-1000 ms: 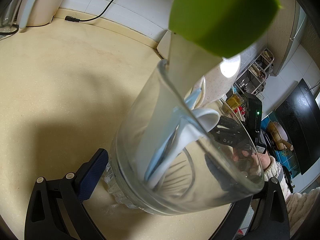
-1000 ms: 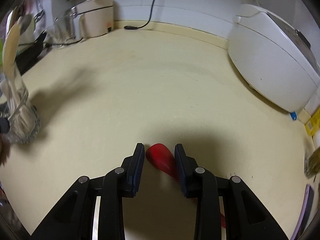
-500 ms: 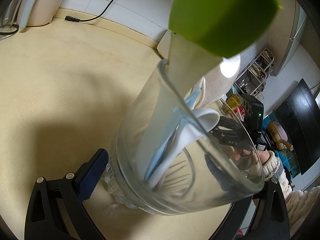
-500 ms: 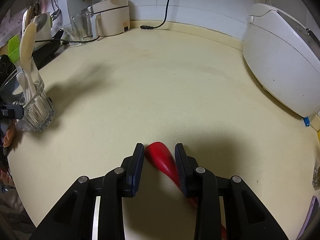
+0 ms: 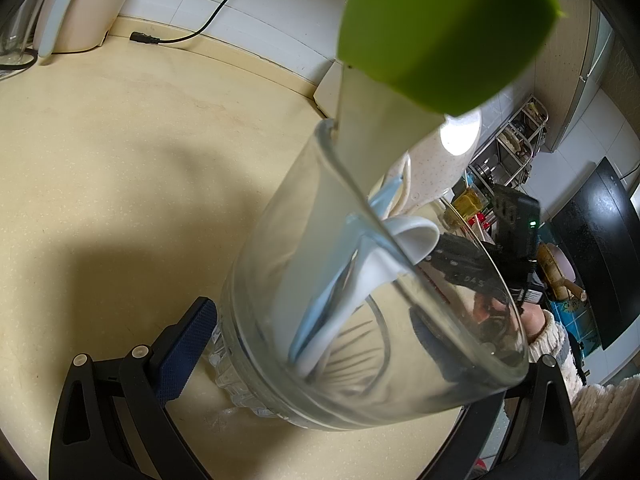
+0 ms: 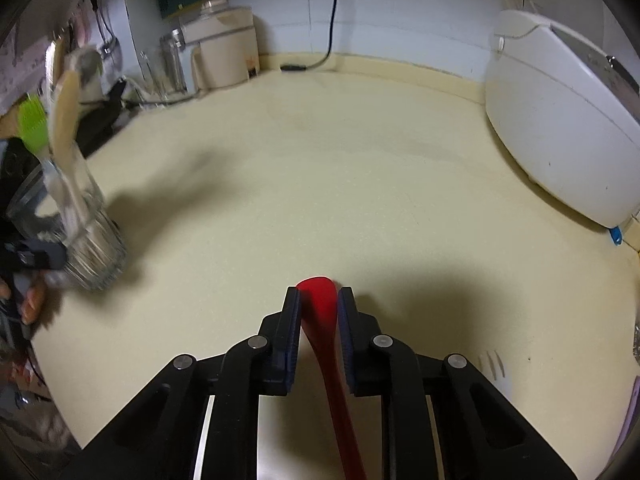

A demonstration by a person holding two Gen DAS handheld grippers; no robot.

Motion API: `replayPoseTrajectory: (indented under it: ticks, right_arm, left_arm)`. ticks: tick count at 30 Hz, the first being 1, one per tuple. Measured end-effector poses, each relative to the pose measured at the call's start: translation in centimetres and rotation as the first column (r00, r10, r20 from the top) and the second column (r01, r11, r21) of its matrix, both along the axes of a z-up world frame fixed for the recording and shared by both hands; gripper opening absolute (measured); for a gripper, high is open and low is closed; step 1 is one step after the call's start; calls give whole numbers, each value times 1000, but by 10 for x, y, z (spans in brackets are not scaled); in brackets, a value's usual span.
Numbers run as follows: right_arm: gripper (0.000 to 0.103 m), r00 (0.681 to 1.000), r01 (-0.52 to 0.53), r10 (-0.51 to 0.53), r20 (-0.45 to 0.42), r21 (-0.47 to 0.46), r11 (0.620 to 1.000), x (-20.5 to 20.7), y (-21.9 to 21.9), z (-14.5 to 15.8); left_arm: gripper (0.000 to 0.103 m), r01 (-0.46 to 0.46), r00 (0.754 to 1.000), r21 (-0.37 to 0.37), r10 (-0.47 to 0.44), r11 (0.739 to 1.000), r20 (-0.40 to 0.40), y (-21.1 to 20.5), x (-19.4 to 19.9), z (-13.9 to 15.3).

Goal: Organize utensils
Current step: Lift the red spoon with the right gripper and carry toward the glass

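My left gripper (image 5: 340,344) is shut on a clear glass cup (image 5: 280,280) standing on the beige counter. The cup holds a green silicone brush (image 5: 440,28), a white spoon (image 5: 412,236) and a speckled cream spatula (image 5: 436,172). My right gripper (image 6: 319,300) is shut on a red spoon (image 6: 320,312); its head sits between the pads and its handle runs back toward the camera. In the right wrist view the cup (image 6: 80,240) stands at the far left, blurred, with the left gripper's finger (image 6: 36,256) against it.
A white rice cooker (image 6: 560,120) sits at the right. A cream appliance (image 6: 228,52) and a glass jug (image 6: 168,64) stand at the back left, with a black power cord (image 6: 296,67) by the wall. Beige counter (image 6: 320,184) lies between the cup and spoon.
My right gripper has closed on the red spoon's head, which now lines up between the pads, and the view has swung so the cup sits nearer. The left gripper and cup have not moved.
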State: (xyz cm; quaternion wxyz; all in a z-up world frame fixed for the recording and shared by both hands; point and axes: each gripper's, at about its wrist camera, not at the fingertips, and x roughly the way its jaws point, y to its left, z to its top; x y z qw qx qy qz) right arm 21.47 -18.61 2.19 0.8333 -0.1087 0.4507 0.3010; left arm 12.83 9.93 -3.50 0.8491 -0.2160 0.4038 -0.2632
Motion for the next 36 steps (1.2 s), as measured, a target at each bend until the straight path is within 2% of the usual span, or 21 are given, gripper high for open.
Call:
replayPoseTrajectory:
  ticks: [9, 16, 20, 23, 26, 30, 32, 33, 36]
  right_arm:
    - [16, 999, 36, -34, -19, 150, 988, -3, -6, 16]
    - [13, 996, 13, -8, -87, 63, 998, 2, 10, -6]
    - [14, 997, -13, 17, -77, 41, 999, -2, 13, -6]
    - [24, 997, -45, 46, -60, 12, 999, -8, 17, -4]
    - [27, 996, -77, 76, -51, -23, 997, -14, 22, -6]
    - [28, 993, -114, 114, -2, -98, 989, -21, 30, -9]
    - [27, 993, -118, 118, -5, -100, 988, -20, 32, -9]
    - [22, 992, -122, 122, -6, -94, 988, -20, 33, -9]
    - [21, 993, -120, 121, 7, -96, 988, -22, 35, -10]
  left_arm:
    - [100, 0, 1000, 0, 0, 1000, 0, 0, 0, 0]
    - [100, 0, 1000, 0, 0, 1000, 0, 0, 0, 0]
    - [100, 0, 1000, 0, 0, 1000, 0, 0, 0, 0]
    - [100, 0, 1000, 0, 0, 1000, 0, 0, 0, 0]
    - [100, 0, 1000, 0, 0, 1000, 0, 0, 0, 0]
    - [100, 0, 1000, 0, 0, 1000, 0, 0, 0, 0]
    - [100, 0, 1000, 0, 0, 1000, 0, 0, 0, 0]
    - [100, 0, 1000, 0, 0, 1000, 0, 0, 0, 0]
    - [100, 0, 1000, 0, 0, 1000, 0, 0, 0, 0]
